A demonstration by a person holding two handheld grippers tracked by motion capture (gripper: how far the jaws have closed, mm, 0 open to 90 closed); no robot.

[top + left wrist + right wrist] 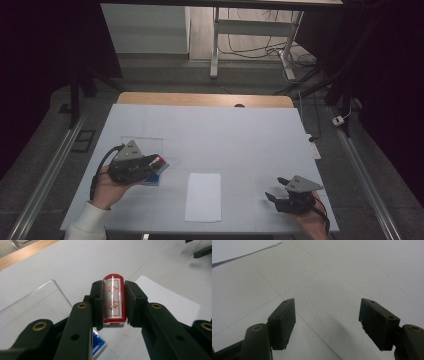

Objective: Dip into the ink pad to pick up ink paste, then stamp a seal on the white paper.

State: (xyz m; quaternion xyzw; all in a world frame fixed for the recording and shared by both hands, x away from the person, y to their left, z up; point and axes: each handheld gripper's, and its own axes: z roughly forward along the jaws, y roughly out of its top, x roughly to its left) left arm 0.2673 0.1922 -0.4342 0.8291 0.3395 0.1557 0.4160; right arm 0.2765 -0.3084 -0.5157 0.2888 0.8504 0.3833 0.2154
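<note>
I am pinching a red stamp (114,300) between the pads of the left gripper (150,162), its long axis running straight out along the jaws, held above the table (250,135) just past the blue ink pad (156,177) and the clear plastic sheet (32,307). The sheet of white paper (203,196) is lying toward four o'clock from the stamp, nearer this hand, so I judge the left is carrying it there. The right gripper (276,189) is idling at the paper's three o'clock, jaws spread on nothing.
</note>
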